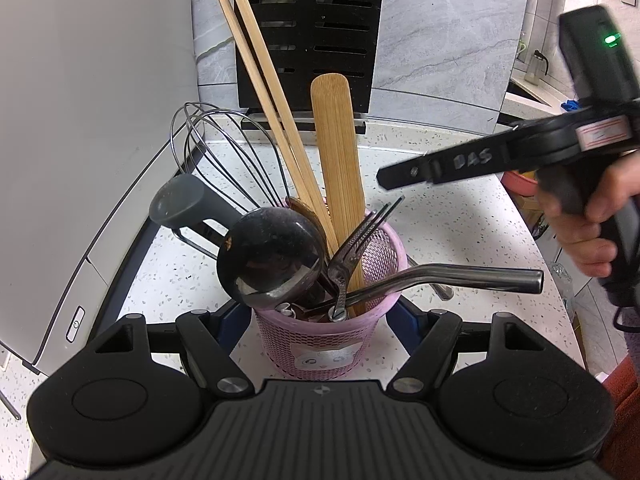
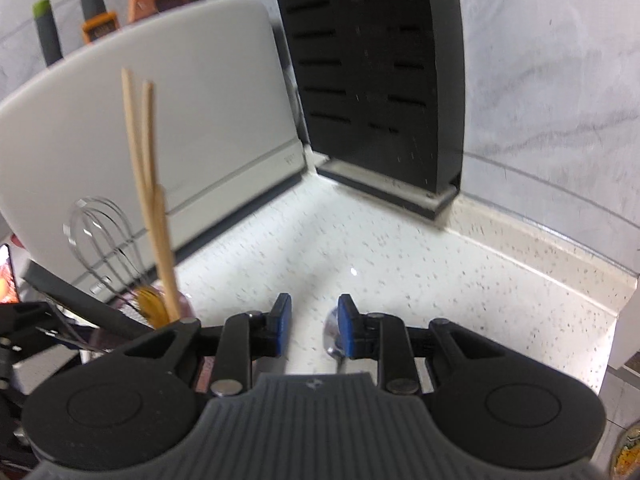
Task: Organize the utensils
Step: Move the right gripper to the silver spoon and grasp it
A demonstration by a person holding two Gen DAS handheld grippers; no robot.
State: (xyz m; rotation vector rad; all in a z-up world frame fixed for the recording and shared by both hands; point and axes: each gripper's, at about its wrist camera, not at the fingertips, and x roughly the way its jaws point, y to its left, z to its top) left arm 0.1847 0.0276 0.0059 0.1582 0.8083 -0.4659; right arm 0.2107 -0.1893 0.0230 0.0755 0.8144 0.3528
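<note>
Left wrist view has the pink cup (image 1: 320, 344) at lower centre, crammed with a ladle (image 1: 268, 256), fork (image 1: 360, 232), spatula (image 1: 336, 152), chopsticks (image 1: 264, 80) and whisk (image 1: 216, 148). My left claw (image 1: 320, 320) straddles the cup at a medium spread, and its pads seem to press on both sides of the mesh wall. I judge the cup light and a bit springy but top-heavy with that load, so I would hold it low and gently.

Right wrist view shows my right claw (image 2: 312, 328) narrowly parted over the counter (image 2: 400, 260). A spoon (image 2: 331, 330) sits just by the right pad, and the left pad is clear of it. The spoon looks stiff, light and slick, so I would pinch the handle, not the bowl.

Most of the spoon's handle is hidden behind the claw body. I cannot tell whether it lies on the counter or touches the pad. That whole view is blurred. The cup's contents overlap, and the utensils' lower ends are out of sight.
</note>
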